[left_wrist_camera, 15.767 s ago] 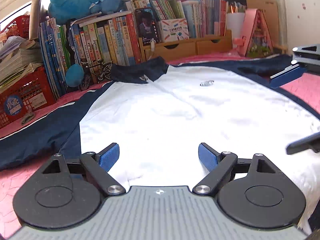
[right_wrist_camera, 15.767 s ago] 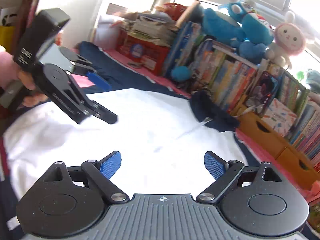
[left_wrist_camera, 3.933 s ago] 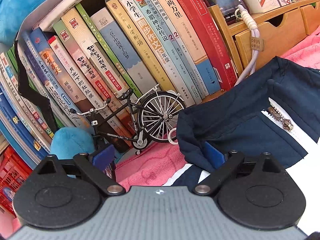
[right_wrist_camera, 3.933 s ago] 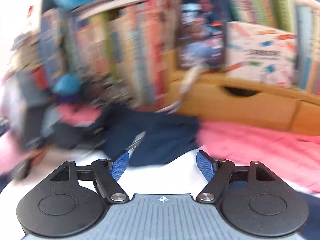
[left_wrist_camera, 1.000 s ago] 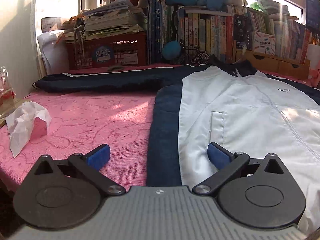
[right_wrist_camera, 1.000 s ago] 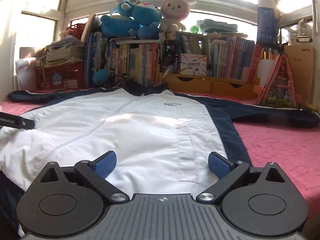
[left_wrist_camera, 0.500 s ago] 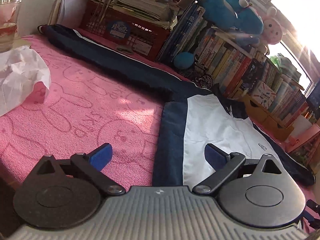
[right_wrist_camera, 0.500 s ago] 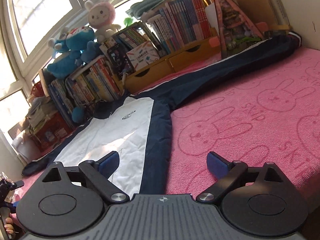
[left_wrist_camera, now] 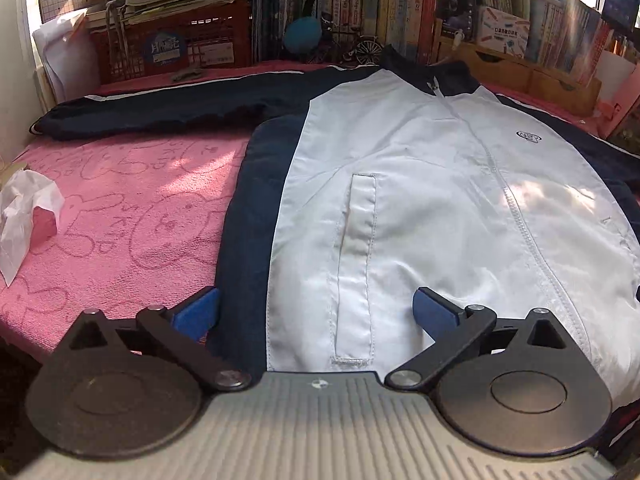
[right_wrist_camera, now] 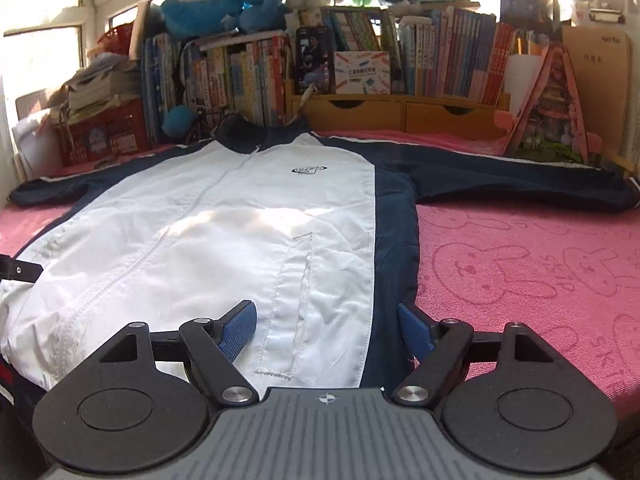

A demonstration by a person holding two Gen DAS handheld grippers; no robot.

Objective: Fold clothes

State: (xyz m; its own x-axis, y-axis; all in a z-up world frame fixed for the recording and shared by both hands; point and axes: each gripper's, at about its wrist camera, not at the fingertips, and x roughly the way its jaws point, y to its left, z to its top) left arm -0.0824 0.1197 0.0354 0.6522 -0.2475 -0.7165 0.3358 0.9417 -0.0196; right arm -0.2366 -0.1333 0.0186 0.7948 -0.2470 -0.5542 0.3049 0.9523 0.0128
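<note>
A white jacket (left_wrist_camera: 420, 200) with navy sides, sleeves and collar lies flat, zip side up, on a pink rabbit-print mat (left_wrist_camera: 132, 216). Both sleeves stretch out sideways. My left gripper (left_wrist_camera: 316, 312) hangs open over the jacket's near left hem, with the navy side panel and a pocket between its blue pads. My right gripper (right_wrist_camera: 326, 328) is over the near right hem of the jacket (right_wrist_camera: 224, 240). Its jaws are closing, with the pocket and the navy edge between them, and the pads (right_wrist_camera: 240, 326) are not pressing on the cloth.
A crumpled white tissue (left_wrist_camera: 24, 216) lies at the mat's left edge. Books (right_wrist_camera: 448, 56), a red crate (left_wrist_camera: 172, 44), wooden drawers (right_wrist_camera: 400, 114), plush toys (right_wrist_camera: 224, 0) and a pink model house (right_wrist_camera: 552, 116) line the back. Part of the left gripper (right_wrist_camera: 16, 270) shows at the right view's left edge.
Both views have swung back from the mat's sides and now look down the jacket from its hem. The right gripper's jaws have narrowed. The left gripper's jaws stay wide.
</note>
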